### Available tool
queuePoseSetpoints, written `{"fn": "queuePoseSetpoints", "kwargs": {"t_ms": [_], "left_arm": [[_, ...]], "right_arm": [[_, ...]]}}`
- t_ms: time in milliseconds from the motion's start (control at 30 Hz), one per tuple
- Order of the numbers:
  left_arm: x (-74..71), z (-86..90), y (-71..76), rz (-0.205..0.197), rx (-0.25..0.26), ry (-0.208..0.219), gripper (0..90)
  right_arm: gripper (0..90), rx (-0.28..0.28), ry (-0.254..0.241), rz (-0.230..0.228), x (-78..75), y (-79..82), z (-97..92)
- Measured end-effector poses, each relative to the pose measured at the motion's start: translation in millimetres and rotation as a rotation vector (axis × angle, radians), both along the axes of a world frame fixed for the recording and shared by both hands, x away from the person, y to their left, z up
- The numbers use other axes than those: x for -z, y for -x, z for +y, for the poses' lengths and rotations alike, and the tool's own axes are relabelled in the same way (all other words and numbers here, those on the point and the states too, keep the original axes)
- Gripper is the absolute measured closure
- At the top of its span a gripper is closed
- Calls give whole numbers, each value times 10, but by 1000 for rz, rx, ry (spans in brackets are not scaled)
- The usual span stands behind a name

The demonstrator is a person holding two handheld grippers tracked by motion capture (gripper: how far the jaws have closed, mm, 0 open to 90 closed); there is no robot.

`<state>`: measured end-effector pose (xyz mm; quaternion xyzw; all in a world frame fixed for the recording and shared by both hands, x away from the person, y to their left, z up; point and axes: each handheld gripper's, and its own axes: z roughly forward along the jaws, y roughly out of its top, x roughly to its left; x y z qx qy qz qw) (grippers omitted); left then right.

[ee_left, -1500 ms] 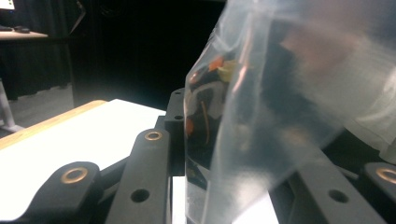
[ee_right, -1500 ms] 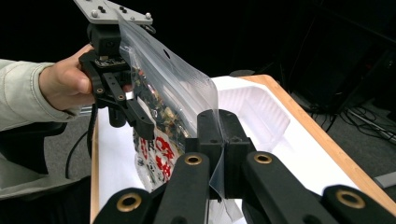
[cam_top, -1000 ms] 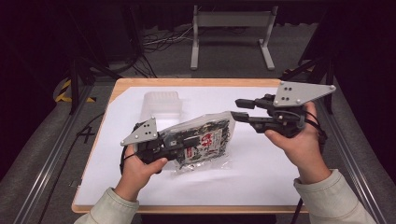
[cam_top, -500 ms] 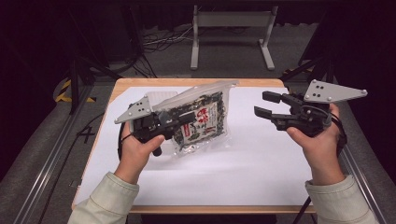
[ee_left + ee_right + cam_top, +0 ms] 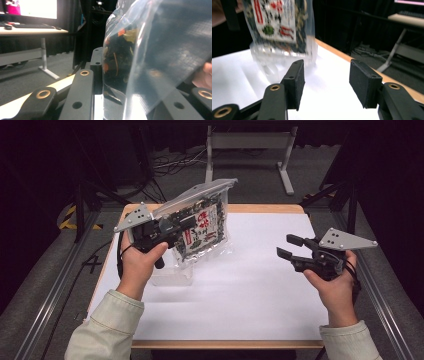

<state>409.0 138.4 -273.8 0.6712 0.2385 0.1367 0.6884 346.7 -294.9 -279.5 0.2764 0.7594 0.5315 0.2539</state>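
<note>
A clear zip bag [image 5: 207, 237] holding a dark packet with a red and white label hangs in the air over the table's back left, its sealed edge tilted up to the right. My left gripper [image 5: 192, 223] is shut on the bag's upper part. In the left gripper view the bag [image 5: 155, 50] sits between the jaws. My right gripper [image 5: 286, 246] is open and holds nothing, well to the right of the bag, low over the table. In the right gripper view the bag [image 5: 279, 22] hangs beyond the open jaws [image 5: 327, 82].
A clear plastic container [image 5: 170, 275] lies on the white table sheet [image 5: 260, 295] just below the bag, also visible as the container [image 5: 269, 62]. The wooden table edge [image 5: 260, 209] runs along the back. Metal rails flank the table, and cables lie on the floor behind.
My left gripper has lifted the bag off the table and tipped it up. The right gripper has drawn away from the bag's right corner, to the right and nearer the person.
</note>
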Motion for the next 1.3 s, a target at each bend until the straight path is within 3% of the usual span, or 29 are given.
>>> {"fn": "queuePoseSetpoints", "kwargs": {"t_ms": [200,333,467,700,1067,1200,1300], "left_arm": [[-1,95,-139,-14,-67,-26,719],[10,159,-214,-4,-84,-18,718],[12,257,-297,5,-116,-4,718],[19,412,-373,8,-200,-22,718],[85,601,-364,9,-223,-4,718],[176,608,-380,10,-217,-24,718],[272,641,-410,35,-222,-7,718]], "right_arm": [[482,19,-32,24,108,-24,-104],[486,31,-36,38,148,-42,-144],[493,39,-49,41,160,-45,-193],[497,52,-68,40,156,-20,-259],[493,61,-90,54,172,-28,-308],[490,62,-90,55,180,-30,-298],[488,64,-83,54,198,-30,-277]]}}
